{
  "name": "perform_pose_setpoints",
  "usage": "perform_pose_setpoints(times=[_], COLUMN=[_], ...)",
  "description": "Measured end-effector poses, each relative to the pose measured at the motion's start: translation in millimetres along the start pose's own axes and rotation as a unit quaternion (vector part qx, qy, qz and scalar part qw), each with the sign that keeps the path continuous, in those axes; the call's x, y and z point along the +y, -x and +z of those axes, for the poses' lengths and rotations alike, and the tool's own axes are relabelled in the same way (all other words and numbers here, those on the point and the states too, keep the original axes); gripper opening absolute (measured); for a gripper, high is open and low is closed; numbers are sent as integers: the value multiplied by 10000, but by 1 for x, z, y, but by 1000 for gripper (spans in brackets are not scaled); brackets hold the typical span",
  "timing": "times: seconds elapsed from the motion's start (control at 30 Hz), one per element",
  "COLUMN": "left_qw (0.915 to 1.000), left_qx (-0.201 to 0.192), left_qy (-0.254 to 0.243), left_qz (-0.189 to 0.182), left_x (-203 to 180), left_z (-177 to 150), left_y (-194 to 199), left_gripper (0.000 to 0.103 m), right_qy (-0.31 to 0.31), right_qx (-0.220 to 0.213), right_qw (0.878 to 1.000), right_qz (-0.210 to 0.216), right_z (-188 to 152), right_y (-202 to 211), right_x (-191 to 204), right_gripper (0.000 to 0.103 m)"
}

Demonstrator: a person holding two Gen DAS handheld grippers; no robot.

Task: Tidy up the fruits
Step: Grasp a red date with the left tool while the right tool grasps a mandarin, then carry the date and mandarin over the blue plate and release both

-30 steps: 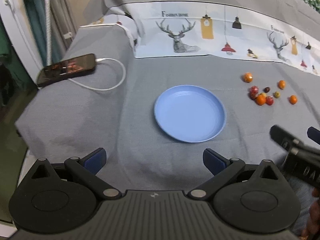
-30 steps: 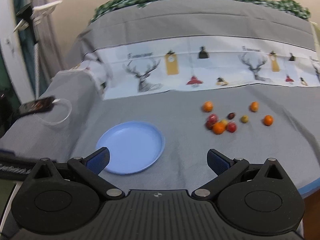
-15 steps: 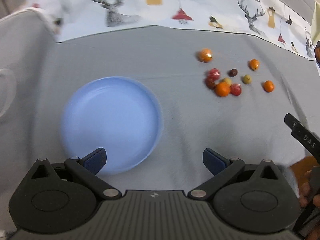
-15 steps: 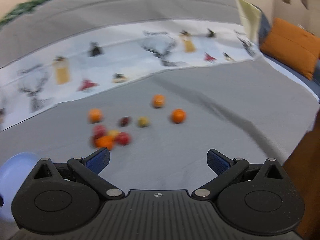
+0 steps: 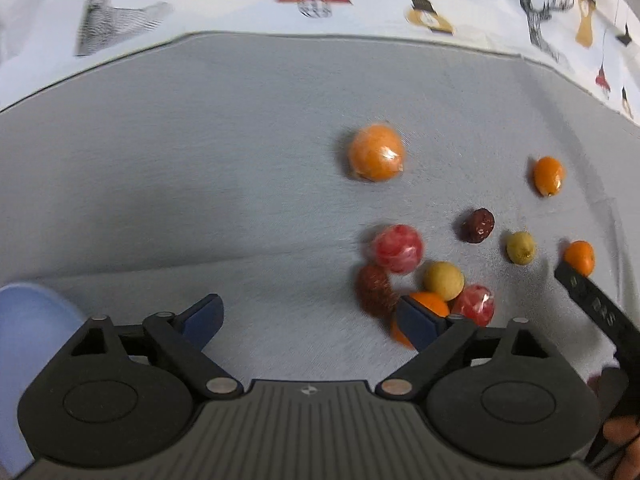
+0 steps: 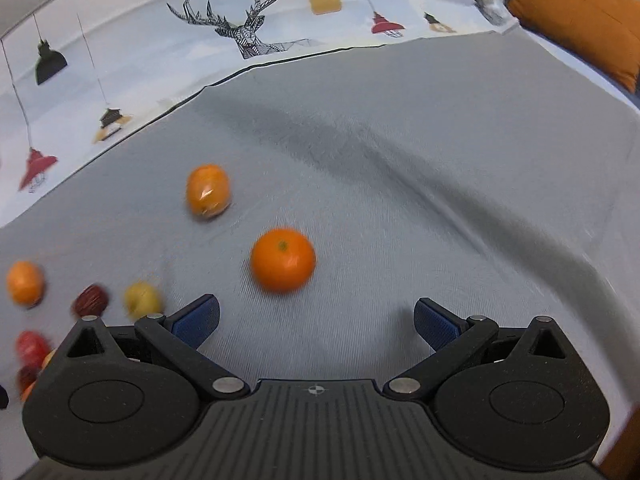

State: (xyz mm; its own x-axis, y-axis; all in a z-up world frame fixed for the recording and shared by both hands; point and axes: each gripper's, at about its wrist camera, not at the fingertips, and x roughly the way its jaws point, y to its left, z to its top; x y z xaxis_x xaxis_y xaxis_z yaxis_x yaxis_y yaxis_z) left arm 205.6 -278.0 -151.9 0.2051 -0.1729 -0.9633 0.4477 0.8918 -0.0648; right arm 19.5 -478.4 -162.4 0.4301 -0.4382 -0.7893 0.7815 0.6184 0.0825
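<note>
Right wrist view: your right gripper (image 6: 316, 318) has swung off the plate onto the fruit, jaws apart and empty.
A mandarin (image 6: 283, 260) sits mid-frame just ahead; your left gripper (image 5: 310, 314), also spread, nears the fruit cluster (image 5: 420, 276), blue plate (image 5: 24, 320) now lower left.

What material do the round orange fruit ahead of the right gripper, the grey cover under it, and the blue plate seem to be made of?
The round orange fruit looks real: matte dimpled peel and a small green stem scar, though blur leaves it open. The grey cover is woven cloth, matte, with soft folds. The blue plate looks like smooth plastic, slightly glossy; only its edge shows.
</note>
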Motion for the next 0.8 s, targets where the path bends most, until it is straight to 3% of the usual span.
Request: perform_pose_setpoints(times=[0.03,0.1,0.13,0.17,0.2,0.23,0.27,0.4,0.57,0.8], left_qw=[10000,9998,9998,10000,10000,9999,9998,9993,9974,9932], left_qx=[-29,-90,-5,14,-26,-85,-129,-297,-647,-977], left_qy=[2,35,50,58,22,-62,-117,-179,-60,143], left_qz=[-6,-158,-167,-39,3,-15,-31,-149,-304,-618], left_x=[-3,-4,-4,-6,-6,-6,-6,0,15,53], left_z=[1,5,6,4,1,-2,-6,-15,-36,-105], left_y=[-4,-7,-8,-8,-5,-3,0,20,71,167], left_gripper=[84,57,21,20,20,20,20,20,20,20], right_qy=[62,375,519,579,583,634,728,451,356,704], right_qx=[-11,-159,-276,-327,-409,-507,-540,-486,-1071,-1494], right_qw=[10000,9990,9982,9977,9975,9967,9959,9978,9932,9772], right_qz=[30,-162,-151,-90,3,-21,-4,96,274,1336], right_z=[2,4,5,5,5,4,3,1,-3,-38], right_y=[-8,-19,-21,-21,-18,-13,-10,3,61,187], right_x=[1,8,9,10,9,9,10,5,2,11], right_gripper=[102,102,102,95,73,60,37,37,37,37])
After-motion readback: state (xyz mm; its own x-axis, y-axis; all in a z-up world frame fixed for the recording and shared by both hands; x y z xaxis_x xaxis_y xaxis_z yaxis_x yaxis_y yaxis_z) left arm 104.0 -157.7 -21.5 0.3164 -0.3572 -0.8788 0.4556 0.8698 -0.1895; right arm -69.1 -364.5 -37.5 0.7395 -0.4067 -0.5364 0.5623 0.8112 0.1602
